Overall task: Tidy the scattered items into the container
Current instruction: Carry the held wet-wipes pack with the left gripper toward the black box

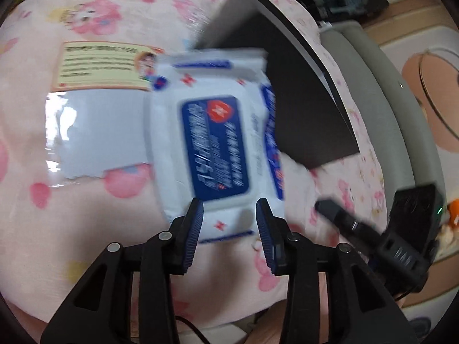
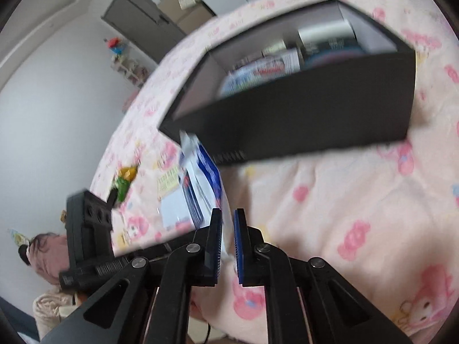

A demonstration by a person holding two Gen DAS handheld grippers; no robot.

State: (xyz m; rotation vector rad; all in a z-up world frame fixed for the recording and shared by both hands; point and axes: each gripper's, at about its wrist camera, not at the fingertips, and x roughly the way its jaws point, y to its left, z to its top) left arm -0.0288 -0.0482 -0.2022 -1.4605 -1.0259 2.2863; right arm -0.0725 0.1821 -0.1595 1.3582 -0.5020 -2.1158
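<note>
A white wet-wipes pack with a blue label lies on the pink cartoon blanket, blurred. My left gripper is open, one blue pad on each side of the pack's near end, neither pressing it. In the right wrist view the pack stands tilted on its side, and its white edge runs between the fingers of my right gripper, which is shut on it. The right gripper comes in from the right. Just beyond the pack is the black box, open, with several packets inside; its dark wall rises behind the pack.
A clear plastic packet with a yellow label lies left of the pack. A green and yellow toy sits farther out on the blanket. A grey padded edge borders the bed on the right. A pink doll is low on the left.
</note>
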